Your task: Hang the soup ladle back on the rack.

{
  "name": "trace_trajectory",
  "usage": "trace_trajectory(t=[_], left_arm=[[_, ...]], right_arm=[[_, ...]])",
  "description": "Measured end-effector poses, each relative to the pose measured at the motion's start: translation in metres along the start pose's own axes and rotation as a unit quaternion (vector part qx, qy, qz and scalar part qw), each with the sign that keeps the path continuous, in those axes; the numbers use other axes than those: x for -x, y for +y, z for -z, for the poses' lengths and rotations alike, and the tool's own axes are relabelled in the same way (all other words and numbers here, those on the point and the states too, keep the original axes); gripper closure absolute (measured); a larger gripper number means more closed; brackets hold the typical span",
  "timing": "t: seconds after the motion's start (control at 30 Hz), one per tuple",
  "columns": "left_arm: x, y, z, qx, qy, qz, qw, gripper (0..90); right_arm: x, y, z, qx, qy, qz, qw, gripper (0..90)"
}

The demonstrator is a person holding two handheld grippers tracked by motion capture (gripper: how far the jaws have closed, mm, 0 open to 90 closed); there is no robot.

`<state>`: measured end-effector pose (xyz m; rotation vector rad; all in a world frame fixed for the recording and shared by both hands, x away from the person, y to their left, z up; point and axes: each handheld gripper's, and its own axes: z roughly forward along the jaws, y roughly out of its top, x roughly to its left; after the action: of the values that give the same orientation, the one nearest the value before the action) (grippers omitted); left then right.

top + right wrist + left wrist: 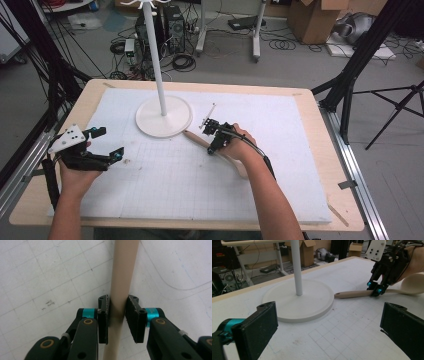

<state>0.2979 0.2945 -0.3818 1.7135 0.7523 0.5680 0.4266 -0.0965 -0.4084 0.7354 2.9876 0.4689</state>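
Note:
A pale wooden spoon point(196, 138) lies on the white gridded board point(165, 175), its handle end touching the round base of a white stand point(172, 120). My right gripper point(214, 148) reaches down onto the handle. In the right gripper view both pads press the handle point(123, 270) from either side, so the right gripper point(118, 312) is shut on it. The left gripper view shows that gripper point(375, 289) on the spoon point(352, 293), with the bowl behind it beside the hand. My left gripper point(111, 142) hovers at the board's left edge, open and holding nothing point(329, 335).
The stand's thin white pole point(156, 55) rises from its base point(312, 302) at the board's far middle. The wooden table point(320, 130) frames the board. Black tripod legs point(350, 70), cables and cardboard boxes stand on the floor beyond.

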Motion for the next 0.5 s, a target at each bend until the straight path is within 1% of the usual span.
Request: trace_trajectory(t=[0.13,0.17,0.3,0.43,0.5], left_arm=[[-0.0008,-0.0001,0.0009,0.001,0.001,0.002,1.0000,1.7],[-0.0012,-0.0001,0.0013,0.001,0.000,0.001,1.0000,1.7],[-0.0015,0.0000,0.0021,0.003,0.001,0.003,1.0000,1.7],[-0.0019,0.0002,0.0028,0.004,0.002,0.004,1.0000,1.7],[-0.0022,0.0002,0.0031,0.004,0.002,0.003,1.0000,1.7]], right_arm=[[0.0015,-0.0007,0.0003,0.003,0.003,-0.003,1.0000,75.5],[0.0013,-0.0008,0.0003,0.004,0.000,0.003,1.0000,75.7],[0.0005,-0.0012,0.0006,0.004,-0.004,0.006,1.0000,76.0],[0.0000,-0.0022,0.0019,0.008,0.008,0.003,0.9999,76.3],[0.0002,-0.0031,0.0036,0.014,0.002,0.004,0.9999,76.4]])
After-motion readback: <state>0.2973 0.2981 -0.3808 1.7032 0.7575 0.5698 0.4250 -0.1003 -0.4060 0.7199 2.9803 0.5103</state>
